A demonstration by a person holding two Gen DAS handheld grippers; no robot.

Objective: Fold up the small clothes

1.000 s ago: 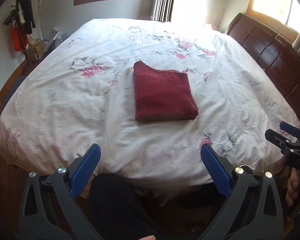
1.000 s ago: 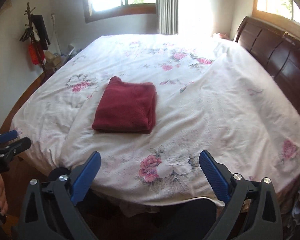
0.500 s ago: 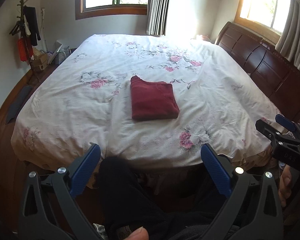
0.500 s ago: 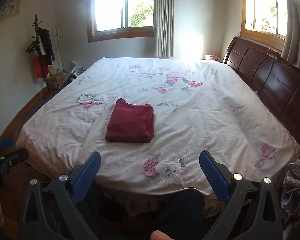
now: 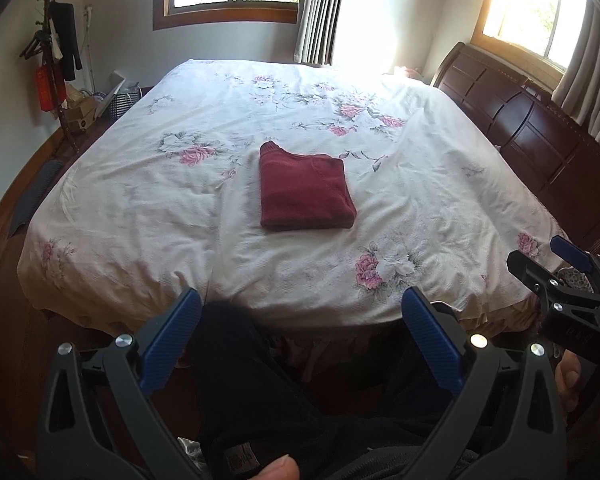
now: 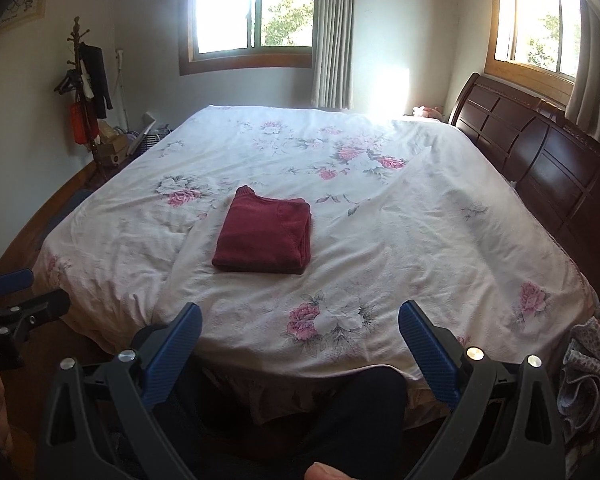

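1. Your left gripper [image 5: 300, 336] hangs at the bed's foot, jaws spread wide, holding nothing.
2. The folded red garment [image 5: 305, 191] lies mid-bed [image 5: 140, 208], straight ahead and well apart from both grippers, long axis running away from you.
3. Your right gripper [image 6: 300, 336] gapes wide too, empty; the garment sits slightly left of it, so neither hand looks clearly nearer.

A folded red garment [image 5: 305, 190] lies mid-frame on the floral bedspread [image 5: 180, 208]; the left gripper [image 5: 300, 336] gapes below it.
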